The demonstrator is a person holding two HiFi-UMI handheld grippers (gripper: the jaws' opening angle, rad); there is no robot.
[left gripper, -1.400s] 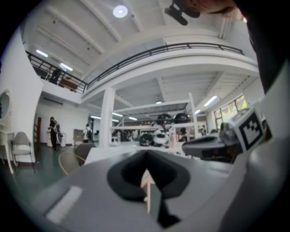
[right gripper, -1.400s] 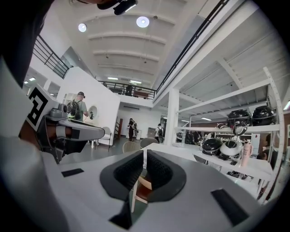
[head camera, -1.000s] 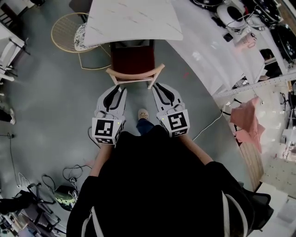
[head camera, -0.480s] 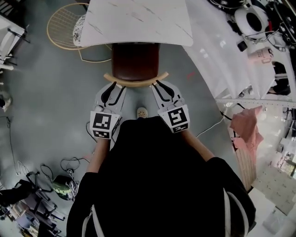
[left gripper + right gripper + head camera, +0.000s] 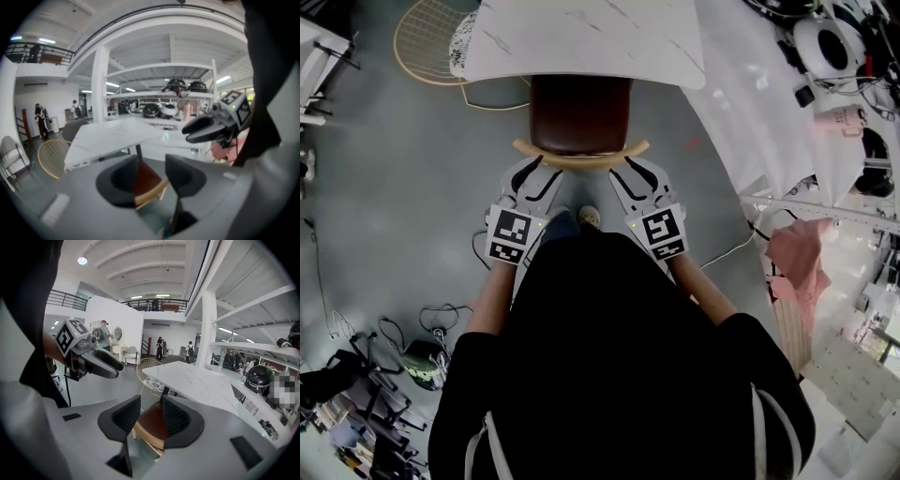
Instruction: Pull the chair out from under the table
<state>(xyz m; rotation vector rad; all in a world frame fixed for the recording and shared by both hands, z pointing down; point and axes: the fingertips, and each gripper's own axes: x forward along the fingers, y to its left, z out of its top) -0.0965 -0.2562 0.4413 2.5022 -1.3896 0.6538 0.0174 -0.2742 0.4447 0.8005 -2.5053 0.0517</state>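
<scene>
The chair [image 5: 580, 111] has a dark red seat and a curved pale wooden backrest [image 5: 581, 152]; its seat is tucked partly under the white marble table [image 5: 581, 37]. My left gripper [image 5: 534, 170] is at the backrest's left end and my right gripper [image 5: 635, 169] at its right end. Both sets of jaws are opening. In the left gripper view the backrest [image 5: 151, 191] shows in the gap of the left gripper [image 5: 150, 180], with the pads apart from it. The right gripper [image 5: 150, 420] frames the seat [image 5: 152, 423] in the same way.
A yellow wire chair [image 5: 427, 42] stands left of the table. A long white bench [image 5: 769, 94] with appliances runs along the right, with a pink cloth [image 5: 797, 248] below it. Cables [image 5: 441, 328] lie on the grey floor at lower left. My shoe [image 5: 589, 217] is between the grippers.
Both grippers have sunk and closed in on the chair's backrest, and their jaws have spread apart. The chair now sits squarer to me.
</scene>
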